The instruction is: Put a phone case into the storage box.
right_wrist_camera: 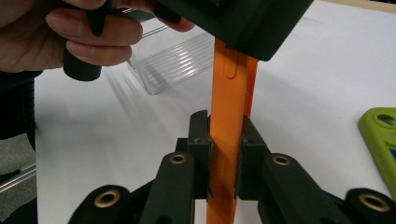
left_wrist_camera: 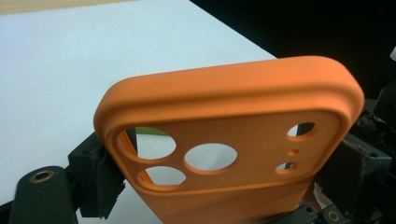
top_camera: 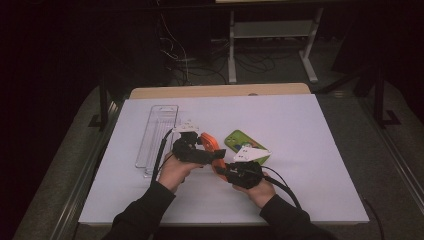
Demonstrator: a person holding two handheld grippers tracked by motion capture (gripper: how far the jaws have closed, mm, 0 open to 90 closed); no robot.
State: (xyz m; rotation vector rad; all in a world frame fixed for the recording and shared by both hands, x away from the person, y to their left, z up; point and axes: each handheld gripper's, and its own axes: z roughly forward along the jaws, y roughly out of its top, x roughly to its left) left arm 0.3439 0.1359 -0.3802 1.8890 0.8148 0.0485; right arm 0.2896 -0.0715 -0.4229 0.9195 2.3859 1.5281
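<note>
An orange phone case [top_camera: 210, 145] with camera cutouts is held above the white table between both grippers. My left gripper [top_camera: 200, 144] is shut across the case's width near its camera end; in the left gripper view the case [left_wrist_camera: 224, 116] stands between the left gripper [left_wrist_camera: 224, 186] jaws, with black pads [left_wrist_camera: 100, 172] against its sides. My right gripper [top_camera: 220, 167] is shut on the case's other end; in the right gripper view the right gripper [right_wrist_camera: 224, 158] clamps the thin orange case [right_wrist_camera: 231, 98] edge-on. A green phone case [top_camera: 240, 142] lies flat just behind.
A clear plastic tray [top_camera: 157, 132] lies on the white table [top_camera: 300, 150] to the left, seen as the ribbed tray [right_wrist_camera: 173, 60] behind a hand [right_wrist_camera: 84, 32]. The green case [right_wrist_camera: 383, 135] sits at the right edge. Dark floor, cables and a stand lie beyond the table.
</note>
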